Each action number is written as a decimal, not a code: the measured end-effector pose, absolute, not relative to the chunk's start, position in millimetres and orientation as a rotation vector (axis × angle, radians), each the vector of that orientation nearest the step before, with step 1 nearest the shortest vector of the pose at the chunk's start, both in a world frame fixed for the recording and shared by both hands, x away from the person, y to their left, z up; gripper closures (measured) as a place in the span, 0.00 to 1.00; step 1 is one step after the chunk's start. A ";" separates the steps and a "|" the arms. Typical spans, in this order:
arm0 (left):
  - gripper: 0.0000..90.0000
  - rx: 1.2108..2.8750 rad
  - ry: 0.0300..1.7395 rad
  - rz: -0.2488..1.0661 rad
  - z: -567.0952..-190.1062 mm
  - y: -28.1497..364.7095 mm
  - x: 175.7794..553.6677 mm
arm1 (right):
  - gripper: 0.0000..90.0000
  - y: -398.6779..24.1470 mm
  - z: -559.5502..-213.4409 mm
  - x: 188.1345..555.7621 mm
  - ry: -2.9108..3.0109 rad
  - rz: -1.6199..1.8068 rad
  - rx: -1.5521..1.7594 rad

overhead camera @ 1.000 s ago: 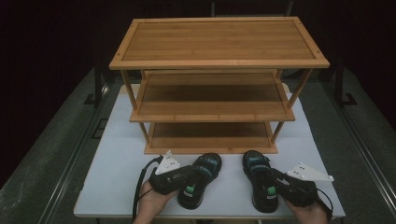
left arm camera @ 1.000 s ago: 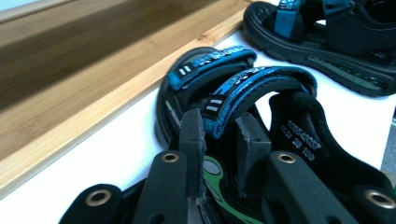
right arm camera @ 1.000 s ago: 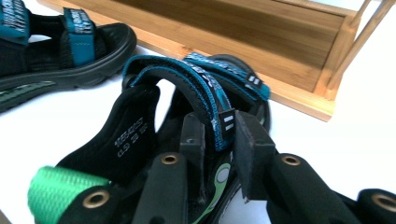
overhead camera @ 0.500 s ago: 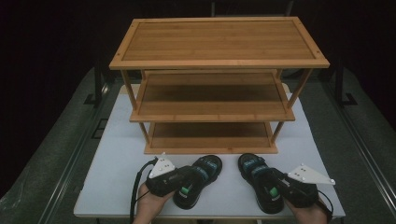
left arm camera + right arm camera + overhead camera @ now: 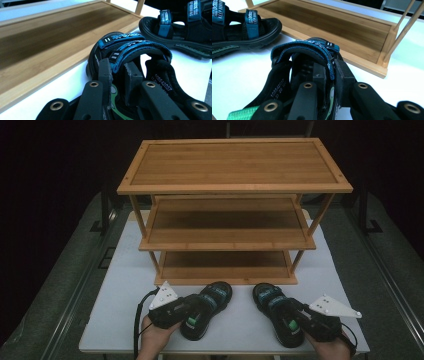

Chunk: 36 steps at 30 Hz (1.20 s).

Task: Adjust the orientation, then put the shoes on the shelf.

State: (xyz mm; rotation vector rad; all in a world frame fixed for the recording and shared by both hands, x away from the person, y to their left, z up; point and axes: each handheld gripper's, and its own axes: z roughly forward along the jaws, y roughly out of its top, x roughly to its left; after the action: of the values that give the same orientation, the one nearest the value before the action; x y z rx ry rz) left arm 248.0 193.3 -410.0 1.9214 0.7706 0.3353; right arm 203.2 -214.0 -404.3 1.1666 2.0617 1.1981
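Standing on the white table point(image 5: 125, 320), a three-tier bamboo shoe rack point(image 5: 235, 165) faces two black sandals with blue straps, the left sandal point(image 5: 207, 307) clamped by the left gripper point(image 5: 187, 312), the right sandal point(image 5: 277, 317) by the right gripper point(image 5: 300, 322), each best lifted level to clear the bottom shelf's raised lip point(image 5: 225, 281).

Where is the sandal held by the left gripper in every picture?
High view: the left sandal lies bottom centre-left, on the white table.
Left gripper view: it sits centre, its strap between the jaws.
Right gripper view: top left.
Shared landmark: the wooden rack's bottom shelf.
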 end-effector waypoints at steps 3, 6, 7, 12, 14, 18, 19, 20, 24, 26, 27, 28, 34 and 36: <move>0.87 1.912 0.770 0.342 -407.3 194.5 248.2 | 0.88 -212.7 -403.4 203.5 2.064 1.200 1.157; 0.87 1.908 0.766 0.351 -405.0 196.0 248.3 | 0.88 -211.8 -403.1 202.9 2.069 1.208 1.139; 0.87 1.907 0.766 0.349 -404.1 196.2 248.3 | 0.88 -211.6 -402.8 202.7 2.069 1.210 1.137; 0.87 1.897 0.769 0.364 -400.0 196.3 249.6 | 0.88 -211.6 -401.2 202.2 2.068 1.216 1.136; 0.87 1.891 0.770 0.370 -398.6 196.3 251.3 | 0.88 -211.7 -400.5 201.7 2.061 1.217 1.136; 0.87 1.880 0.771 0.378 -396.5 196.0 253.9 | 0.88 -212.6 -398.9 202.0 2.050 1.222 1.136; 0.87 1.880 0.771 0.380 -396.2 195.9 254.7 | 0.88 -212.6 -398.6 202.4 2.045 1.222 1.139; 0.87 1.877 0.774 0.381 -396.0 195.5 255.2 | 0.88 -212.5 -398.4 202.7 2.041 1.225 1.140; 0.87 1.862 0.782 0.385 -395.8 194.9 258.8 | 0.88 -210.2 -396.7 205.6 2.033 1.240 1.144; 0.87 1.862 0.784 0.392 -395.6 194.2 260.6 | 0.88 -207.8 -395.9 207.5 2.034 1.238 1.137; 0.87 1.864 0.785 0.393 -395.6 193.5 261.6 | 0.88 -206.5 -395.6 208.8 2.033 1.236 1.133; 0.87 1.868 0.784 0.395 -395.6 192.9 263.1 | 0.88 -205.1 -395.3 210.1 2.032 1.233 1.133; 0.87 1.862 0.795 0.411 -397.2 188.0 271.2 | 0.88 -196.0 -394.0 219.1 2.028 1.238 1.115; 0.87 1.857 0.799 0.419 -397.4 185.9 272.9 | 0.88 -192.9 -393.2 221.6 2.026 1.238 1.108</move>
State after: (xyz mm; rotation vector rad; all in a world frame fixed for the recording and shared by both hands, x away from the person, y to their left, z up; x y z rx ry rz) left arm 272.9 185.9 -397.4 1.8572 0.7992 0.4185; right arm 221.6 -192.9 -393.2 1.1076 2.0258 1.2380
